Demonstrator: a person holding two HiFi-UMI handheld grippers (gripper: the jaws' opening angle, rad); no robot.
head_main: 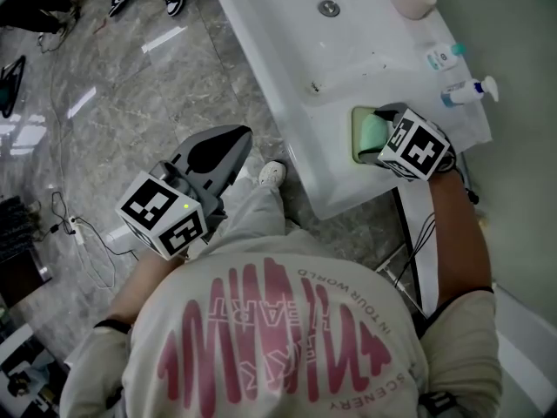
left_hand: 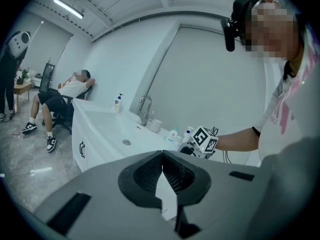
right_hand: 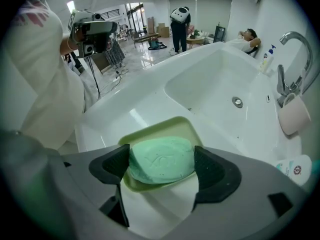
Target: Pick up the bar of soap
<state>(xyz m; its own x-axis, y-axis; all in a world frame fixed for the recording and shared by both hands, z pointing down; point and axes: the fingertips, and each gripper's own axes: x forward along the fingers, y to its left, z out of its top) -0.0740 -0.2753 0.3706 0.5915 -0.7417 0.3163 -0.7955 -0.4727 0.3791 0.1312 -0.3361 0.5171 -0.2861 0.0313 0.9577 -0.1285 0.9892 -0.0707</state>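
Note:
A pale green bar of soap point(right_hand: 161, 159) lies over a light green soap dish point(right_hand: 150, 127) on the near corner of the white washbasin counter point(right_hand: 125, 109). My right gripper point(right_hand: 162, 165) straddles the soap, both dark pads pressed against its two ends, so it is shut on the bar. From the head view, the soap point(head_main: 374, 131) shows just left of the right gripper point(head_main: 385, 143) and its marker cube. My left gripper point(head_main: 228, 142) hangs over the floor, well away from the basin. Its jaws meet at the tip with nothing between them point(left_hand: 162, 156).
The sink bowl point(right_hand: 220, 91) with its drain lies beyond the dish. A faucet point(right_hand: 292, 59) and a pink cup point(right_hand: 294, 115) stand at the right, with small bottles point(head_main: 444, 57) by the wall. Cables point(head_main: 83, 233) trail on the marble floor. People point(right_hand: 179, 21) are far behind.

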